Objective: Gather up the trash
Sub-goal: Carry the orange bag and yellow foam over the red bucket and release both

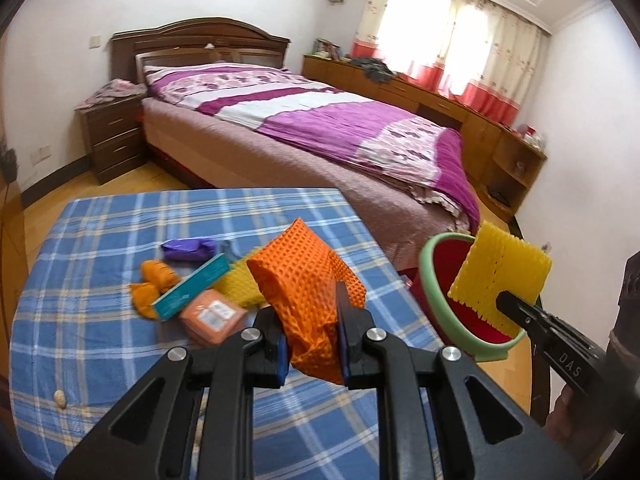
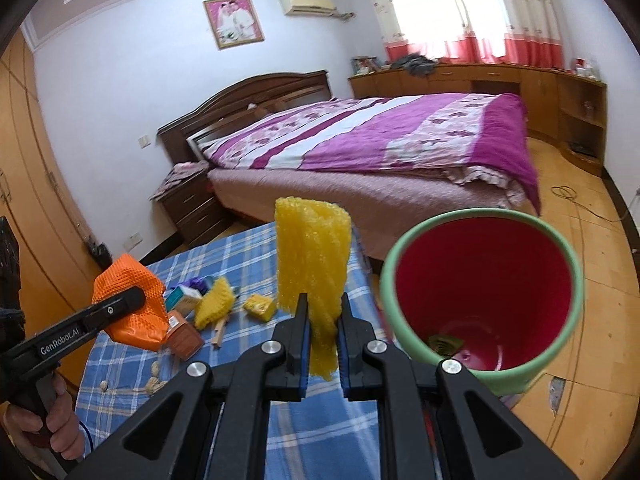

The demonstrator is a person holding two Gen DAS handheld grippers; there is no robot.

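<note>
My left gripper (image 1: 310, 312) is shut on an orange foam net (image 1: 304, 276) and holds it above the blue checked table (image 1: 100, 240). It also shows in the right wrist view (image 2: 132, 312). My right gripper (image 2: 323, 312) is shut on a yellow foam net (image 2: 312, 256), held upright just left of the red bin with a green rim (image 2: 480, 280). In the left wrist view the yellow net (image 1: 500, 272) hangs over the bin's mouth (image 1: 432, 280). Some trash lies at the bin's bottom (image 2: 442, 344).
On the table lie a purple wrapper (image 1: 188, 249), orange crumpled pieces (image 1: 154, 284), a teal box (image 1: 192, 286), an orange packet (image 1: 212, 316), another yellow net (image 1: 240, 284) and peanut shells (image 2: 154, 380). A bed (image 1: 320, 132) stands behind, with a nightstand (image 1: 112, 140) and low cabinets (image 1: 460, 112).
</note>
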